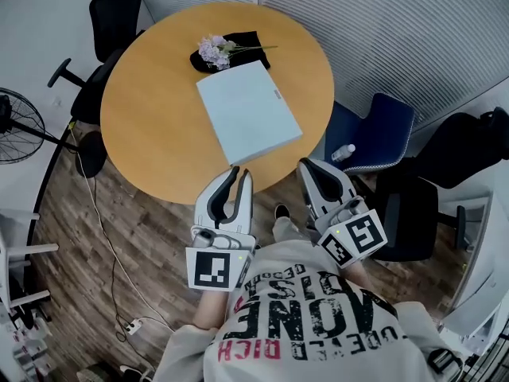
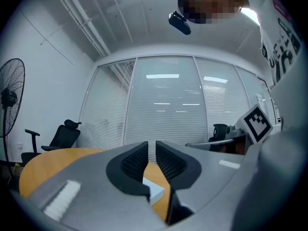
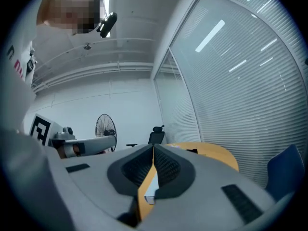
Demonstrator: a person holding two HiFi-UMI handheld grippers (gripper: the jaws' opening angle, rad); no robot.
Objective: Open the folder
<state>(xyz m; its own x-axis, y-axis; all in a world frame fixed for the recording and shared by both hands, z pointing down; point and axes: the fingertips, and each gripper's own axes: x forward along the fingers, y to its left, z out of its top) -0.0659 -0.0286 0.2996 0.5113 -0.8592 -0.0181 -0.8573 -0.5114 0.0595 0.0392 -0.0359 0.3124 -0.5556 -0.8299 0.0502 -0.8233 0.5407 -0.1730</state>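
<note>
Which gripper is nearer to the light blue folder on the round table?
Left. The left gripper is just off the folder's near corner; the right gripper is past its right corner, farther away.

A pale blue, flat rectangular plastic folder (image 1: 248,111) lies closed on the round wooden surface (image 1: 151,126), turned at a diagonal. One corner points to the surface's near edge and the opposite corner to the far side. A small tab shows along its right edge.
</note>
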